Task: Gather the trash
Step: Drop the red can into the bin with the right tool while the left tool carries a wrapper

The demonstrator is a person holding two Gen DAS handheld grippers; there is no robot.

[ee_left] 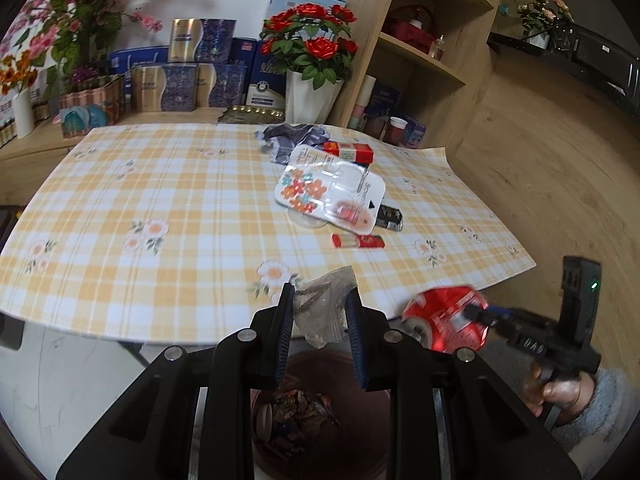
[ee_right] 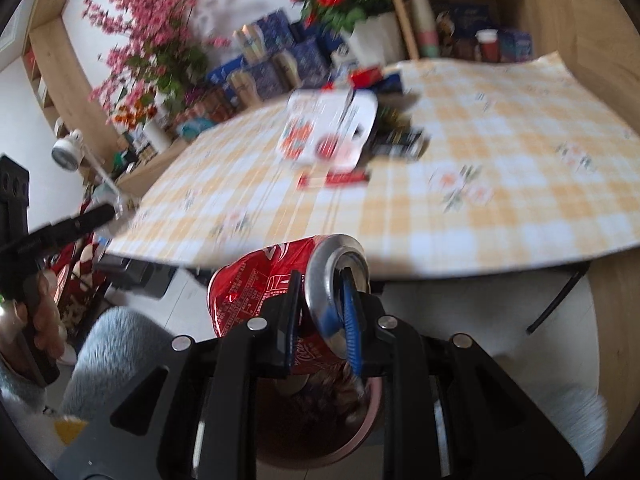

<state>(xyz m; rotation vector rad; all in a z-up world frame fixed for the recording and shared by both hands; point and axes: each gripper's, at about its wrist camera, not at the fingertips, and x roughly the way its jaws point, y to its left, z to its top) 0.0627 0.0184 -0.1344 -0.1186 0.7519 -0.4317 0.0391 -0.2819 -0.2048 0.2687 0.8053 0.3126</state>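
Holding two pieces of trash over the bin, both grippers loaded. L gripper (ee_left: pixel 320 300): jaws pinching a crumpled clear plastic wrapper (ee_left: pixel 325 309), wrapper sticking out above and below the pads. R gripper (ee_right: pixel 320 300): jaws clamped on a crushed red soda can (ee_right: pixel 260 288), one finger (ee_right: pixel 349 316) poked into the can's open mouth, other finger on the outside wall. Can lies roughly sideways, silver top toward 3 o'clock.

Bin (ee_left: pixel 372 400): dark reddish, at 6 o'clock in both views, directly below the fingertips; mixed scraps already inside. It sits on the floor just off the near table edge.

Table w/ yellow plaid floral cloth (ee_left: pixel 160 200) fills mid-frame. Trash left on it, approx 1 o'clock from L gripper in L wrist view: white blister pack w/ flower print (ee_left: pixel 330 192), small red box (ee_left: pixel 358 241) just beside its near edge, another red box (ee_left: pixel 348 151) at the far edge, dark wrapper (ee_left: pixel 390 218) partly under the pack, crumpled dark bag (ee_left: pixel 292 136) behind.

R wrist view is motion-blurred; fine detail not readable.
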